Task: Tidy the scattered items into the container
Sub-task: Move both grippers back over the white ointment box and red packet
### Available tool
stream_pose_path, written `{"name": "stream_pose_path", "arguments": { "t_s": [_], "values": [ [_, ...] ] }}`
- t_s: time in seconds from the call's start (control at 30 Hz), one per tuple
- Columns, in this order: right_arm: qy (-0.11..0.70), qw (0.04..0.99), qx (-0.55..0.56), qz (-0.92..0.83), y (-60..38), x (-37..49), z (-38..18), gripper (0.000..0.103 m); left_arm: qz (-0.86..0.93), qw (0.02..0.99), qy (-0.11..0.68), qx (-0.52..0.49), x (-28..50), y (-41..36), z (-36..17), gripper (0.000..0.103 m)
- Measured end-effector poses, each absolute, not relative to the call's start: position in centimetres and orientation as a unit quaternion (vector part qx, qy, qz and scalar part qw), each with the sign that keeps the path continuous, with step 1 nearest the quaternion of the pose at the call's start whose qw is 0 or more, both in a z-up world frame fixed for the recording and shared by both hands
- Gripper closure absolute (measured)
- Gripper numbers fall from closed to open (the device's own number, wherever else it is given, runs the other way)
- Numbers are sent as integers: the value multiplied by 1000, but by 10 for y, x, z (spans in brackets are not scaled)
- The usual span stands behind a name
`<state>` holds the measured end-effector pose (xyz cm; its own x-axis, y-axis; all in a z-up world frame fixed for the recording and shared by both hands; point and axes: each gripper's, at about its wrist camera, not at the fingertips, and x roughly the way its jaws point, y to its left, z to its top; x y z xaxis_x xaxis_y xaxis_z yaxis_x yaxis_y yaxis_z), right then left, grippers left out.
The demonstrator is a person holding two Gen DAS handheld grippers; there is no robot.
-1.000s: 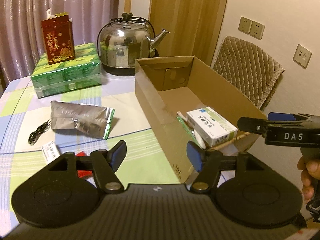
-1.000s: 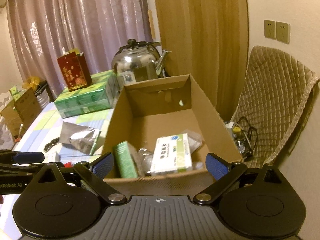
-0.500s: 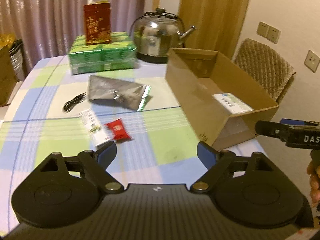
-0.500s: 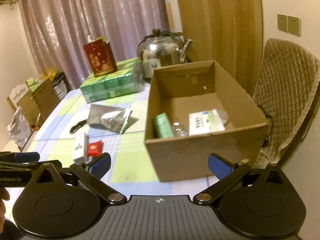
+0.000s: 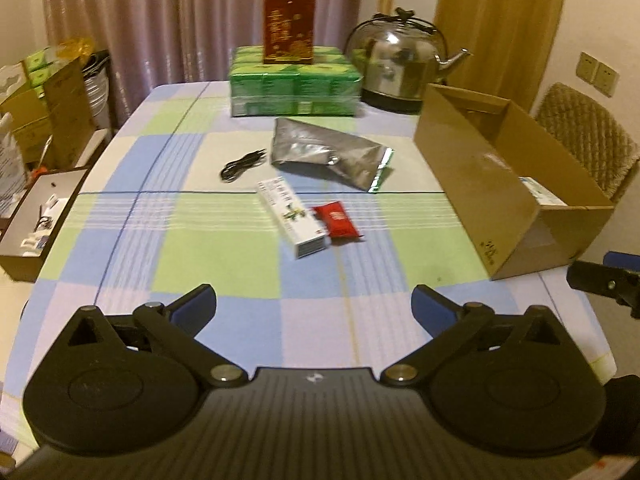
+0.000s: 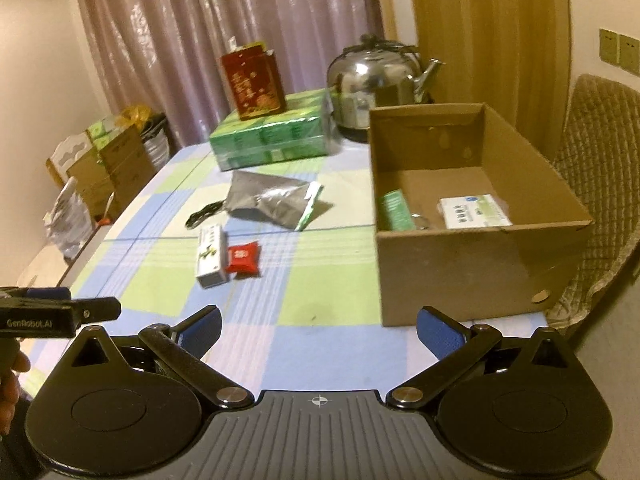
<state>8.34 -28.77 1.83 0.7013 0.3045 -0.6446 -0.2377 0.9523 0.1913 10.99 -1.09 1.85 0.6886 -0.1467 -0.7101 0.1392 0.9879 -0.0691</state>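
Both mine empty. Left gripper (image 5: 312, 300) jaws just opened wide, right gripper (image 6: 318, 326) spread too — ready for next pick. White box (image 5: 294, 216) and red packet (image 5: 338, 222) touching, 12 o'clock; cardboard box (image 6: 460, 268) at 2, part-filled.

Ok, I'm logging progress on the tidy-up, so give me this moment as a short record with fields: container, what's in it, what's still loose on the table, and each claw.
container: cardboard box, open top, at the table's right side
inside: white medicine box, green box
loose on table: silver foil pouch, black cable, white carton, red packet
carton and packet: side by side
left claw: open, empty; jaws have just been opening
right claw: open, empty
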Motion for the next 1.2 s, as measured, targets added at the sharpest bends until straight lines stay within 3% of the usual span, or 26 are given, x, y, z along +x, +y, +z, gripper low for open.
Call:
{"name": "stream_pose_path", "arguments": {
  "t_s": [0.73, 1.2],
  "values": [
    [382, 906, 21, 180, -250, 93, -3, 2, -53, 913, 402, -28, 110, 20, 1, 1],
    [379, 902, -5, 206, -220, 133, -22, 2, -55, 912, 405, -26, 158, 24, -11, 1]
  ]
}}
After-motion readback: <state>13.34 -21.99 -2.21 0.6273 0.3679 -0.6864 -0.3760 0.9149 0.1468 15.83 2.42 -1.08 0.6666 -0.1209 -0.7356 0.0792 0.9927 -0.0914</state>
